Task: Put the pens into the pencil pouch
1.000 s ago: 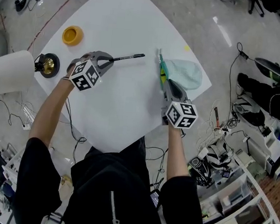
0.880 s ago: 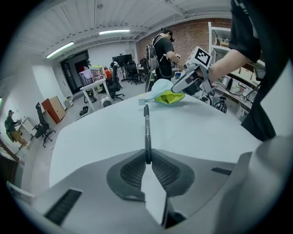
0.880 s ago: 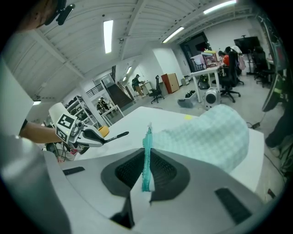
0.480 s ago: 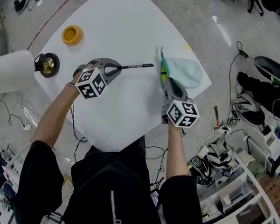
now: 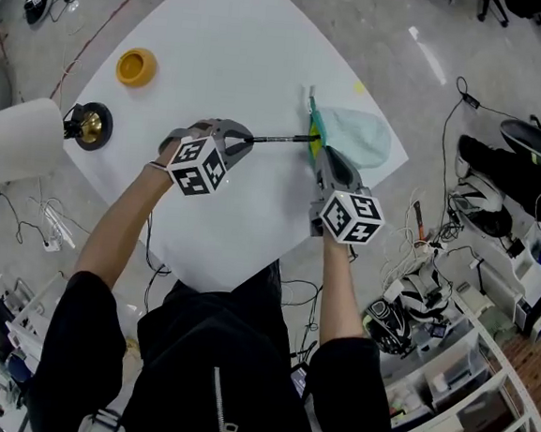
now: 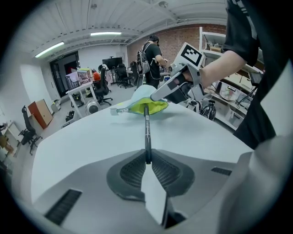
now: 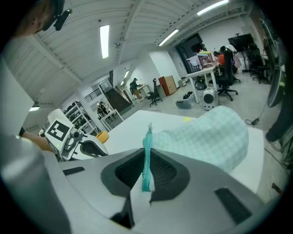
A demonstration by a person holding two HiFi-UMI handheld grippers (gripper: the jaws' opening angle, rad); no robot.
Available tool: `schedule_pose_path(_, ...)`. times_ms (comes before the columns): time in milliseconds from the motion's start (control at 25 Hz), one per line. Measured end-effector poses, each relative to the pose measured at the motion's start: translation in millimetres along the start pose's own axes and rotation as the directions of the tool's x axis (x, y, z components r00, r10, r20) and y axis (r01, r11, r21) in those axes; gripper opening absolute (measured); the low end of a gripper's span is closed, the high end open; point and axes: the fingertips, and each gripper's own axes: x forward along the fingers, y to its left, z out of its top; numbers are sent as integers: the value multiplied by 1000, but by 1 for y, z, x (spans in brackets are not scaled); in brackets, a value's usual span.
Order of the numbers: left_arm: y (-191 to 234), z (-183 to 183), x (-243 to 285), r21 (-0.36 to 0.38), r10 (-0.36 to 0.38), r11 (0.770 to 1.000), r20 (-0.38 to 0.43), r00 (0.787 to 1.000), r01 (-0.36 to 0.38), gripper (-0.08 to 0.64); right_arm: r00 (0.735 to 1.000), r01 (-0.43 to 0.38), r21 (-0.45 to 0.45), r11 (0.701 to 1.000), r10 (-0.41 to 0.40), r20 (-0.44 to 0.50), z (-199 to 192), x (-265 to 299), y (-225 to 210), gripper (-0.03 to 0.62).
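Pen [image 5: 282,140] looks stiff, light, slick; left gripper [image 5: 246,140] clamps its tail end. Pouch [image 5: 360,139] looks soft, floppy; right gripper [image 5: 323,157] pinches its zipper edge.

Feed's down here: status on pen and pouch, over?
Left gripper shut on black pen, tip at pouch mouth. Right gripper shut on pouch's zipper edge. Nothing between pen and pouch.

White table [image 5: 219,55] on a grey floor. Yellow round thing [image 5: 137,66] sits on the table near its left edge. Black disc with brass centre [image 5: 91,126] is at the left corner, and a white cylinder [image 5: 14,139] is just beside it, off the table. Loose cables [image 5: 26,208] lie on the floor to the left. Cluttered shelving [image 5: 463,387] stands lower right. Office chairs [image 6: 101,89] and a standing person [image 6: 151,55] are in the background.
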Motion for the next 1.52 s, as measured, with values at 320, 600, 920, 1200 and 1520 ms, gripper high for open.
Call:
schedule_pose_path(320,-3,17,18,4,-20,1000,3,1000,20,57,1000,-3,7,1000,3,-1,-1,0,1,48)
schedule_pose_path(600,-5,28,30,4,-36,999,13,999,36,57,1000,-3,14,1000,3,6,-1,-1,3,48)
schedule_pose_path(920,-10,48,44,2,-55,998,42,998,55,56,1000,-8,12,1000,8,4,0,-2,2,47)
schedule_pose_path(1200,-13,67,53,-33,-59,998,93,994,62,57,1000,-19,20,1000,18,11,0,-3,4,46)
schedule_pose_path(1520,-12,83,63,-80,-73,993,153,986,87,57,999,-34,35,999,34,13,2,-3,6,46)
